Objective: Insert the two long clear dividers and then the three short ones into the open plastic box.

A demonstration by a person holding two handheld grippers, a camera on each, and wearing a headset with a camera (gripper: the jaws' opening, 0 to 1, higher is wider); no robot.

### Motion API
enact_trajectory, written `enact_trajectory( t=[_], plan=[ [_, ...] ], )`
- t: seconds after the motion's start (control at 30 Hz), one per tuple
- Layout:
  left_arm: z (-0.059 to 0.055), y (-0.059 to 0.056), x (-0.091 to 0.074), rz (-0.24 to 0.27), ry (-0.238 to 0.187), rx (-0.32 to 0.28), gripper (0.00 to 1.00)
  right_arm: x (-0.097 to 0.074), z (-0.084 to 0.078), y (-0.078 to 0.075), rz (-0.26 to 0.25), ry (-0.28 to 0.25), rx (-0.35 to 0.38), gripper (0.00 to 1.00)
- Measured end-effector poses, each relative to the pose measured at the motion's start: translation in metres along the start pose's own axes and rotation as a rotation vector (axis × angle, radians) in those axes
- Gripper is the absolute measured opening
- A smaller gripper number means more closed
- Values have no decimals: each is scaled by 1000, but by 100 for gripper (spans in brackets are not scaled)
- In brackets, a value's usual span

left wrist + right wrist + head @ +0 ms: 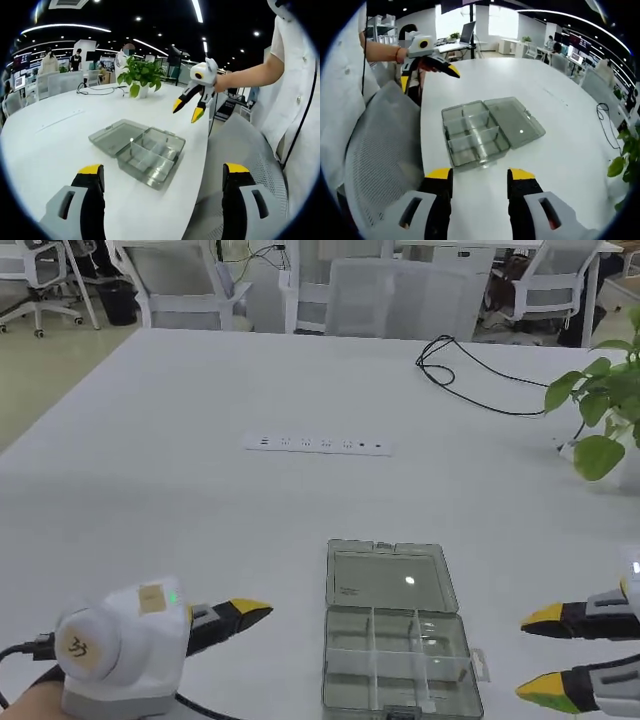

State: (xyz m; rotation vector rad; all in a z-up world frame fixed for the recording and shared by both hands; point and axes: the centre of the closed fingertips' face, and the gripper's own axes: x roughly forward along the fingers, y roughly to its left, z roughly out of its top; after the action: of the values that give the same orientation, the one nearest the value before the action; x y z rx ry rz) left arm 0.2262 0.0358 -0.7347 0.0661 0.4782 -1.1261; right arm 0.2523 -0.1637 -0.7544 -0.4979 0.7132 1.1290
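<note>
box [392, 578] sits open at lower centre of the head view, and the clear dividers [372, 635] look seated already. left gripper [250, 613] gapes wide, empty; right gripper [532, 655] half open, empty too. those strips seem light, stiff, slick, so pinch the top edge, mid-length. a round sticker [77, 648] reads 33; the lid print [347, 591] is too small.

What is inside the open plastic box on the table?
Clear dividers stand inside the plastic box, splitting it into compartments that look empty. Their exact number is hard to tell, because they are transparent. The lid lies open, so nothing is covered.
</note>
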Motion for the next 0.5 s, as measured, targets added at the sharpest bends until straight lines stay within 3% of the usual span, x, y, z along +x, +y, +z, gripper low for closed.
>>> enact_trajectory(
  t=[0.17, 0.5],
  plan=[
    [-1, 2, -2, 15, 6, -3, 100, -9, -11, 2, -25, -42, 61, 54],
    [-11, 5, -4, 24, 29, -2, 100, -15, -29, -1, -80, -62, 134, 71]
  ],
)
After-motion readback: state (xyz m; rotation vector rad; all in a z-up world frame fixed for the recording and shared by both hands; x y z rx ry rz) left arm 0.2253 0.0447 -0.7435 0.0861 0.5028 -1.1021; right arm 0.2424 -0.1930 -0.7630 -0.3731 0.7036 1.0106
